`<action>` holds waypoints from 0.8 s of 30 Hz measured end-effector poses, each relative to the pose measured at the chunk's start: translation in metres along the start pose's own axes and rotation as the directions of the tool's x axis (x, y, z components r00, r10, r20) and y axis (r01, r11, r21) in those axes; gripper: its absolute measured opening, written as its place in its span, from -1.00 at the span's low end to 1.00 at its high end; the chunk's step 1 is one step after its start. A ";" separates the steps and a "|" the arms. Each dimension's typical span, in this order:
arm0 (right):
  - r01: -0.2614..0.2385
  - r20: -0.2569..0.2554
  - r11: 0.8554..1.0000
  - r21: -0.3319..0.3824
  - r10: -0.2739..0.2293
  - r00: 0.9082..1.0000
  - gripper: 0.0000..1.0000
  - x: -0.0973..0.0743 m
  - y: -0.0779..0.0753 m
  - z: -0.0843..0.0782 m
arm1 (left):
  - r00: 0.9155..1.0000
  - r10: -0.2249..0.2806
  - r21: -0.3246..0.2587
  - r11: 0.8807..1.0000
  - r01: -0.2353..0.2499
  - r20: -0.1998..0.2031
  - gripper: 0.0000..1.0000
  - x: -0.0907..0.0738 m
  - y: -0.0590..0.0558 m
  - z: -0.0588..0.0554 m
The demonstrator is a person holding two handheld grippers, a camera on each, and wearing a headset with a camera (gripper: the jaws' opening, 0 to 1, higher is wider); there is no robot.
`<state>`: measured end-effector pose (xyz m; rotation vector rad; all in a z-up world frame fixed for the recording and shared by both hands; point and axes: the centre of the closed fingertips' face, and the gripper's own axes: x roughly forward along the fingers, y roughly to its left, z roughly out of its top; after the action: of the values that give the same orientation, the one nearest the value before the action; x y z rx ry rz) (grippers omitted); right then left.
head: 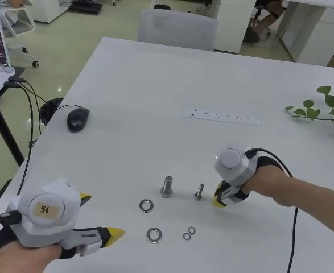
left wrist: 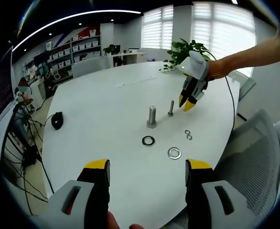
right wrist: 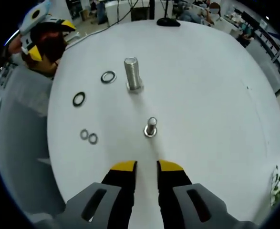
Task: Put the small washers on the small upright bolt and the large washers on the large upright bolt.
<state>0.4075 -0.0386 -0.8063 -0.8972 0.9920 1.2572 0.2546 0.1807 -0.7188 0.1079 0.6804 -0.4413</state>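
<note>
Left gripper (head: 100, 216) spread wide, empty, low at near table (head: 155, 102) edge. Right gripper (head: 219, 201) narrowly parted, holding nothing, tips just beside small bolt (head: 199, 192). Large bolt (head: 167, 186) upright alongside. Two large washers (head: 146, 205), two small washers (head: 186, 236) lie flat, none threaded yet. Risks: right tips nudge and topple small bolt; thin flat washers slip from pinch.

— What colours are you reading?
— I see silver on the large bolt (head: 167, 186), small bolt (head: 199, 191), large washers (head: 146, 205) and small washers (head: 192, 230); table (head: 155, 114) white. Left gripper (head: 101, 216) and right gripper (head: 218, 201): pale grey shells, yellow-tipped black jaws. Mouse (head: 78, 119) black, plant (head: 312, 112) green.
</note>
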 end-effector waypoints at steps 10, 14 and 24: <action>-0.018 0.042 0.999 0.050 0.016 0.999 -0.63 0.001 0.028 -0.011 | 1.000 -0.016 0.012 1.000 0.016 -0.004 0.27 0.002 -0.006 0.000; -0.026 0.048 0.999 0.034 0.024 0.999 -0.62 0.004 0.041 -0.009 | 1.000 -0.023 0.016 1.000 0.023 -0.003 0.27 0.003 -0.008 0.001; -0.076 0.076 0.995 -0.059 0.080 0.994 -0.62 0.014 0.072 0.008 | 1.000 -0.030 0.016 0.999 0.030 -0.007 0.26 0.004 -0.013 0.000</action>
<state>0.3376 -0.0186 -0.8169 -0.8524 0.9411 1.3819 0.2512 0.1675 -0.7208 0.1148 0.6855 -0.4760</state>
